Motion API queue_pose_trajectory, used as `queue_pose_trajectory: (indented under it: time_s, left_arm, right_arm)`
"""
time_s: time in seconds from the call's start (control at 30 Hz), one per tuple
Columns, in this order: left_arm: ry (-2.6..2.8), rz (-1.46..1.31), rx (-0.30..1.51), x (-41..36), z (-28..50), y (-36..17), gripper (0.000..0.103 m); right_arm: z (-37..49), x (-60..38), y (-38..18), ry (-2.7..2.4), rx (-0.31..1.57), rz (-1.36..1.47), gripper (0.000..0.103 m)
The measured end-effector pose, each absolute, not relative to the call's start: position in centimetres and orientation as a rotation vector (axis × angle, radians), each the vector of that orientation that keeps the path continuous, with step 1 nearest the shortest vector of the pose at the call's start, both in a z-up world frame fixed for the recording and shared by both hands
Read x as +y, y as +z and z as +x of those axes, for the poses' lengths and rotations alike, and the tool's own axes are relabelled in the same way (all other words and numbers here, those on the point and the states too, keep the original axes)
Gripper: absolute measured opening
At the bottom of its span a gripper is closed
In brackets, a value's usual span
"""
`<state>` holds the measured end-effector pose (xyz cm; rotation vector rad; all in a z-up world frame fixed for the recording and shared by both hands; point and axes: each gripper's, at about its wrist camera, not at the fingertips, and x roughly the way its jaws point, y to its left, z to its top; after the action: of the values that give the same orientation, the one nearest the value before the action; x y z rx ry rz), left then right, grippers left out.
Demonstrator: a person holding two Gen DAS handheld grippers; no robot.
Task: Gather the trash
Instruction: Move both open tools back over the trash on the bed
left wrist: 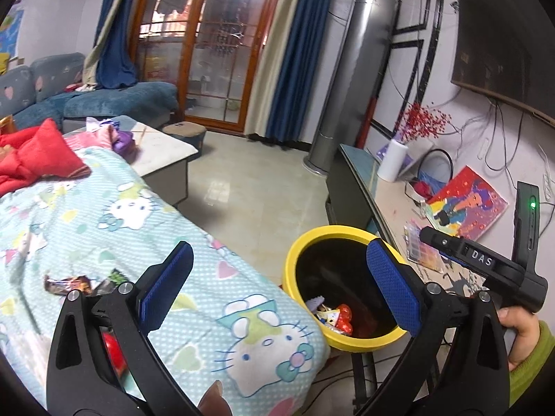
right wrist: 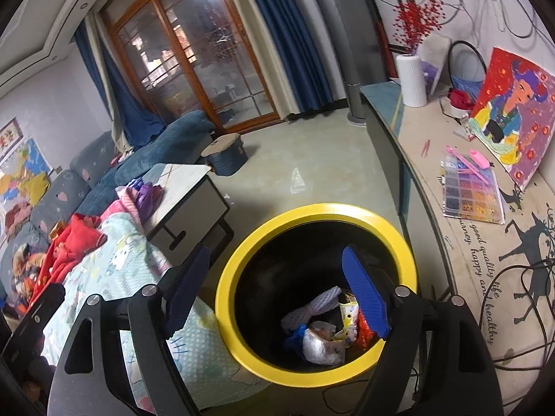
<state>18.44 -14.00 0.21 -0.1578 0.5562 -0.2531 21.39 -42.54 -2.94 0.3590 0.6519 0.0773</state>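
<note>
Yellow-rimmed bin [right wrist: 399, 239] w/ wrappers [right wrist: 329, 332] inside sits right under the right gripper [right wrist: 277, 291], jaws wide apart, empty. Left gripper [left wrist: 281, 284] also spread, empty, over the blanket [left wrist: 104, 215] edge; bin just right of it. One wrapper [left wrist: 69, 284] lies on blanket near its left finger.

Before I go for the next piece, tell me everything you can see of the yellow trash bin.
The trash bin is round, with a thick, smooth yellow rim and a black inside; it looks like plastic. It stands upright and open, with no lid in view, on the floor between the Hello Kitty blanket and the TV cabinet. The blanket's edge seems to press against its side. At the bottom lie crumpled wrappers: white, yellow, red and blue. The right gripper hangs open above it, holding nothing.
</note>
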Motion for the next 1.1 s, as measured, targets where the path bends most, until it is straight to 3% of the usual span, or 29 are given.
queue_pose_trajectory:
  time_s: [1.1]
  left_arm:
    - [-0.004,-0.2,0.429,-2.3,12.8,1.5,0.092]
  right_arm:
    - [17.0,-25.6,-1.4,0.371,0.636,0.097,0.083]
